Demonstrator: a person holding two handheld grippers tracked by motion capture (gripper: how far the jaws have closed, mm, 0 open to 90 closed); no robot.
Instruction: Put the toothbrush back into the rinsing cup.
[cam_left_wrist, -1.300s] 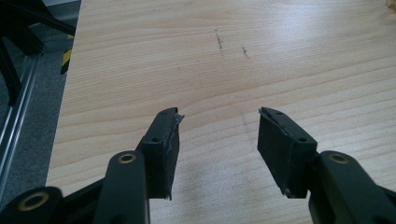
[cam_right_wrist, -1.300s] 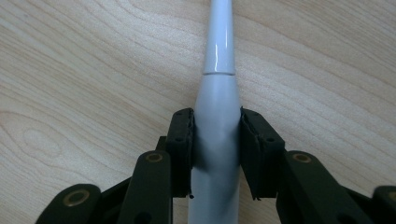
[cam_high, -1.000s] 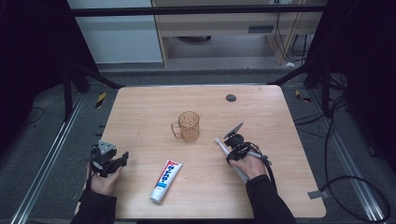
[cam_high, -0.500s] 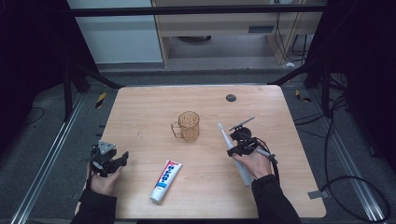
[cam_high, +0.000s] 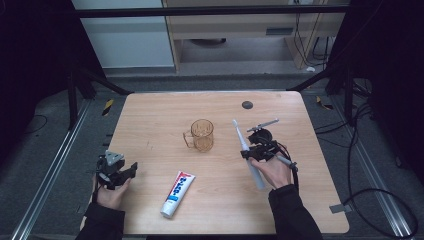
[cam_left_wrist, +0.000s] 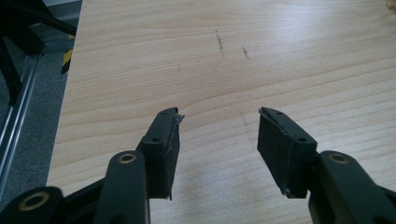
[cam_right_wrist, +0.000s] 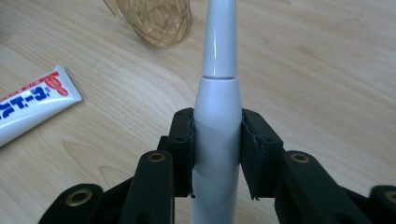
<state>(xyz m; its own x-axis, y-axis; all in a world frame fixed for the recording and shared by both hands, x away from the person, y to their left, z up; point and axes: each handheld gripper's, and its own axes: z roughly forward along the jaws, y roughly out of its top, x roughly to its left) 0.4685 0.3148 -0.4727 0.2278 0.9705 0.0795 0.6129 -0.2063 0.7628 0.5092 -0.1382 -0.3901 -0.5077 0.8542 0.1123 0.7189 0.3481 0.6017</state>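
**Q:** Where was the toothbrush, and what held it?

**A:** The right gripper (cam_high: 256, 152) was clamped on the thick grey-white handle of an electric toothbrush (cam_high: 246, 150), both jaws pressed against its sides. Its long axis ran away from the person, the head end angled up and forward.

**Q:** What lay nearest it?

**A:** An amber glass mug (cam_high: 202, 135) stood just to the brush's left, apart from it; the right hand was much the nearer.

**Q:** The other hand?

**A:** The left gripper (cam_left_wrist: 217, 135) sat near the table's (cam_high: 150, 115) left edge, jaws spread, grasping nothing.

**Q:** Any writing?

**A:** A white toothpaste tube (cam_high: 177, 193) carried blue and red lettering, too small to read.
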